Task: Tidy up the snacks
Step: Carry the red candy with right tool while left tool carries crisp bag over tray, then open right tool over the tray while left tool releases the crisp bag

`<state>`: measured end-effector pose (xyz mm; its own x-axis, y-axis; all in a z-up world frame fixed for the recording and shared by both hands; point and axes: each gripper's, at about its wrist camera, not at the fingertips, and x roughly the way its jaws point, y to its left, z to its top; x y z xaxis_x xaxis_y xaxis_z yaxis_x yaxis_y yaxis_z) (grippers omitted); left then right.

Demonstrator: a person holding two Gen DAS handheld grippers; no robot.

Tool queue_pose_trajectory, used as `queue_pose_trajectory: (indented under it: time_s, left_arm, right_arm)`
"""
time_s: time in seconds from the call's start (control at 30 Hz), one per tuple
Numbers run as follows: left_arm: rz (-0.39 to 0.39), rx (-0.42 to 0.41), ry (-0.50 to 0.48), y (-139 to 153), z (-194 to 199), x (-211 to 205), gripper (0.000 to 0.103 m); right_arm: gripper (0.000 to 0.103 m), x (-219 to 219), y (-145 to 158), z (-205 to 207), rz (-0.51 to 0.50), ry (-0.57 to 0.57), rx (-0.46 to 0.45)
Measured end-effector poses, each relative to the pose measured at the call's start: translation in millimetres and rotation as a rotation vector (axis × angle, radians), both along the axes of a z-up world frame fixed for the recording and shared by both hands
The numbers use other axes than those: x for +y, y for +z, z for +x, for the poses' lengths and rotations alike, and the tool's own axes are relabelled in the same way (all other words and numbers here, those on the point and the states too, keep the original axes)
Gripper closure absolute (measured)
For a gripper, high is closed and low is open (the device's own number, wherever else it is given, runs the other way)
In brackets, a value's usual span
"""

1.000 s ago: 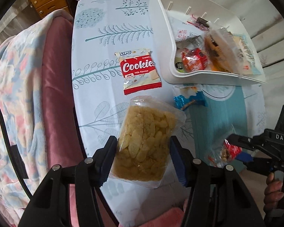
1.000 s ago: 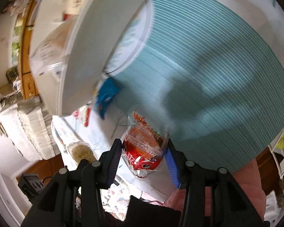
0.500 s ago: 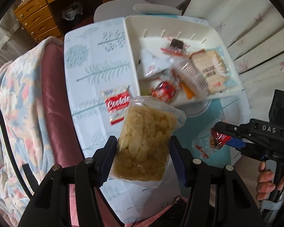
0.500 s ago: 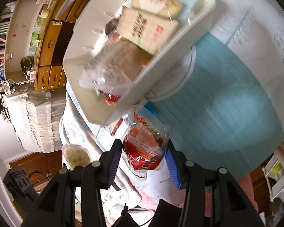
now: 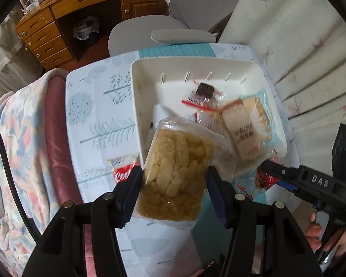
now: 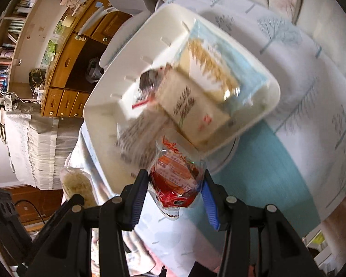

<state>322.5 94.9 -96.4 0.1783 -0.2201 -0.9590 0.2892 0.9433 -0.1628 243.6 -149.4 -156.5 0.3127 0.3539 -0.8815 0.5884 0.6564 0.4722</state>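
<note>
My left gripper [image 5: 174, 183] is shut on a clear bag of pale puffed snacks [image 5: 176, 173], held in the air over the near left corner of the white bin [image 5: 136, 97]. My right gripper [image 6: 175, 188] is shut on a red and clear snack packet [image 6: 176, 175], lifted just short of the white bin [image 6: 99, 120]. The bin holds several wrapped snacks, among them a beige packet [image 6: 191, 108]. A red cookie packet [image 5: 122, 170] lies on the table, half hidden behind the left finger. In the left wrist view the right gripper [image 5: 276, 180] shows at lower right with its red packet [image 5: 264, 180].
The table wears a white leaf-print cloth [image 5: 96, 120] with a teal striped mat [image 6: 260, 175]. A grey chair [image 5: 159, 30] and a wooden desk [image 5: 64, 11] stand beyond it. A flowery blanket [image 5: 13, 157] covers a pink seat on the left. A hand [image 5: 316, 233] grips the right tool.
Both grippers have risen with their packets and moved over toward the white bin. The table and bin look smaller and farther below, and the cookie packet has slid behind the left finger.
</note>
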Motion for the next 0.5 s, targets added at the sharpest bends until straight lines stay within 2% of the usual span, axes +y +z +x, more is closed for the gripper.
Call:
queue_pose_trajectory:
  time_s: [0.3,0.5]
  left_arm:
    - [-0.008,-0.031,0.061,-20.2,25.9,-19.7,0.048]
    - [-0.040,-0.066,0.083,-25.2,32.7,-21.8,0.045]
  right_arm:
    - [0.057,-8.5,-5.1,27.1,-0.111,0.059,-0.057]
    - [0.057,-7.7,-1.3,40.4,-0.148,0.108,-0.143]
